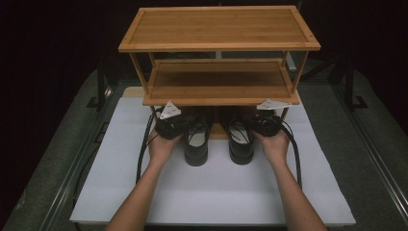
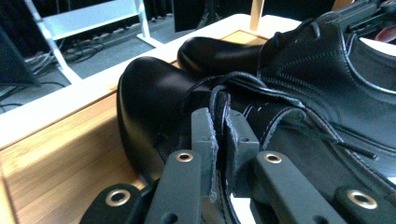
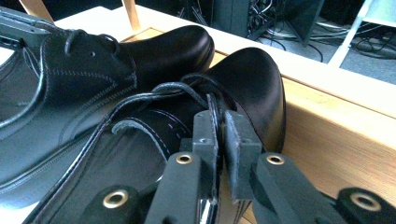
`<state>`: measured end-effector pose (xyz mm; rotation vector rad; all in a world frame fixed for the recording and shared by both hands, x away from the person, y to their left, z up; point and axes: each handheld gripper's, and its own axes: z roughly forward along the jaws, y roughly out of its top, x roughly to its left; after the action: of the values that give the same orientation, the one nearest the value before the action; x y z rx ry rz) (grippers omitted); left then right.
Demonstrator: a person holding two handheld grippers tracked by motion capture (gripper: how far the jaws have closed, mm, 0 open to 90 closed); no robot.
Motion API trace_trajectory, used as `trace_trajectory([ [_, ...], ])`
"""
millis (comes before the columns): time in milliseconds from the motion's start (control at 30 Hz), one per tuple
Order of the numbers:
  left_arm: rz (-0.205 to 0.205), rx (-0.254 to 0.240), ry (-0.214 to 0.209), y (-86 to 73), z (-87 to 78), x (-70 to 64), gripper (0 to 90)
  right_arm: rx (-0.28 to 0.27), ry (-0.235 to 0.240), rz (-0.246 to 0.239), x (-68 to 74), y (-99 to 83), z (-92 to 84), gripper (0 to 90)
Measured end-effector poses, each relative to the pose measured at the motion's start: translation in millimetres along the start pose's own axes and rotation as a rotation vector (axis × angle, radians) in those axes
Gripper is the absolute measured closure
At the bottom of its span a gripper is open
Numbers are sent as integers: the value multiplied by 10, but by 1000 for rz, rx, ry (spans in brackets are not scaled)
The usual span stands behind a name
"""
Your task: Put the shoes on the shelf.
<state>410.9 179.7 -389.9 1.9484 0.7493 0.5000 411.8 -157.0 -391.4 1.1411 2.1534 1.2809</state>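
Note:
Two black leather lace-up shoes stand side by side, toes under the bamboo rack [image 1: 219,29], heels toward me. My left gripper [image 1: 179,126] is at the left shoe [image 1: 196,144], and its jaws [image 2: 222,126] pinch the upper edge of that shoe [image 2: 149,102] by the laces. At the right shoe [image 1: 240,144], my right gripper [image 1: 259,125] does the same, and its jaws [image 3: 218,126] are closed on the leather edge of that shoe [image 3: 252,79]. Both toes rest on the rack's lowest bamboo board [image 2: 56,158].
The rack has a top shelf and a middle shelf [image 1: 219,84], both bare, on a white mat [image 1: 216,192]. The middle shelf hangs low over the shoes. Rack legs stand at the outer corners. Grey floor and metal rails flank the mat.

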Motion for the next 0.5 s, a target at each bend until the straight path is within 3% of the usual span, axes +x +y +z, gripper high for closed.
trace_trajectory([
  [100, -15, -1, -12, 2, -4, 22, 799, 7, -13, -11, 19, 14, 5, 751],
  [233, -22, 18, -29, 9, -52, 33, 657, 22, -31, -10, 20, 28, -40, 613],
  [500, -45, 25, -104, -5, -338, 40, 476, -6, -2, 23, 29, -26, -367, 502],
])
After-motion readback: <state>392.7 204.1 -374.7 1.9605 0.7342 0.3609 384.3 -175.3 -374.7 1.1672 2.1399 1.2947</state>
